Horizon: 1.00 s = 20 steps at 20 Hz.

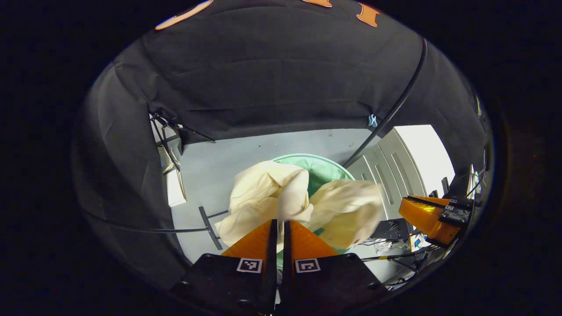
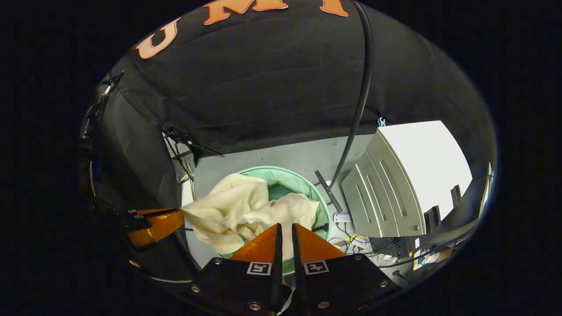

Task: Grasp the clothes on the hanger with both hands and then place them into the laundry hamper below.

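Note:
A cream garment (image 1: 272, 193) hangs bunched over the round green laundry hamper (image 1: 322, 169) on the grey floor. In the left gripper view my left gripper (image 1: 280, 220) is shut on a fold of the cloth at its fingertips. My right gripper (image 1: 432, 215) shows at the right, beside the garment's blurred far end. In the right gripper view the garment (image 2: 246, 206) drapes across the hamper (image 2: 285, 180). There my right gripper (image 2: 286, 224) is shut on the cloth, and the left gripper (image 2: 153, 224) holds its left end.
A pale cabinet (image 2: 395, 184) stands right of the hamper, with cables and small items (image 2: 351, 241) on the floor before it. A black curved pole (image 2: 362, 101) rises behind the hamper. A metal stand (image 1: 164, 140) is at the left wall.

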Each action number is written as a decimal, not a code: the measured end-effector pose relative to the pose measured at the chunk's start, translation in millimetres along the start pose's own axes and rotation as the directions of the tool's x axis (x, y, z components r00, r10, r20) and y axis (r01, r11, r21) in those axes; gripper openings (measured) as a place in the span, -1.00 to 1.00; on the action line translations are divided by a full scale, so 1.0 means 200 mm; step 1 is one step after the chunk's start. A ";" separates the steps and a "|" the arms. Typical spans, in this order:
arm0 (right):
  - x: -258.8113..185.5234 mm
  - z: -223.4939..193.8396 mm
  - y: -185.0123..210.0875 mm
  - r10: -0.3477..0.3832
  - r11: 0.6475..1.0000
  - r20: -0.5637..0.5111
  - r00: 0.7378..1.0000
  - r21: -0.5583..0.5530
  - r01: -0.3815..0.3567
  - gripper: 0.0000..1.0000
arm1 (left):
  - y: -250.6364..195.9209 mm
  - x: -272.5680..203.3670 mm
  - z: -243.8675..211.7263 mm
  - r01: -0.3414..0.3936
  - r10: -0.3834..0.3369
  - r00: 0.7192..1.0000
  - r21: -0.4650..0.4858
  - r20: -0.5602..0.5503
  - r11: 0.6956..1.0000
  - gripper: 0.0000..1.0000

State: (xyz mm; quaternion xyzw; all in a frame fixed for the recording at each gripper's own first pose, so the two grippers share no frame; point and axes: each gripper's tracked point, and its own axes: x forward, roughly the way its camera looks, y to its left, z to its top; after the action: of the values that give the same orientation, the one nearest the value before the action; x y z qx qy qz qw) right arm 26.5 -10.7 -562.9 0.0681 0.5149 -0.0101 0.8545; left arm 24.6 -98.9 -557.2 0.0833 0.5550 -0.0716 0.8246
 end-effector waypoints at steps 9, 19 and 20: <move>-0.16 0.02 0.02 0.025 0.999 0.032 0.999 0.023 -0.026 -0.08 | 0.01 -0.13 -0.05 0.015 -0.013 1.000 -0.067 0.017 0.998 0.99; -0.64 0.22 0.01 0.002 1.000 0.175 0.985 -0.004 -0.001 0.89 | 0.17 -0.48 0.03 -0.050 0.066 0.988 -0.112 0.140 0.992 0.97; -0.71 0.27 0.02 0.002 1.000 0.201 0.980 -0.005 -0.001 0.89 | 0.19 -0.53 0.06 -0.051 0.071 0.983 -0.120 0.166 0.991 0.96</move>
State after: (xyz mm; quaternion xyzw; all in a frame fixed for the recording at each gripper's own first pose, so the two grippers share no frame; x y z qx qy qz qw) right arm 7.4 -21.4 -412.5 0.0648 0.4261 -0.0152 0.9022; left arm 3.8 -62.1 -452.6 0.0464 0.4828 -0.0211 0.8742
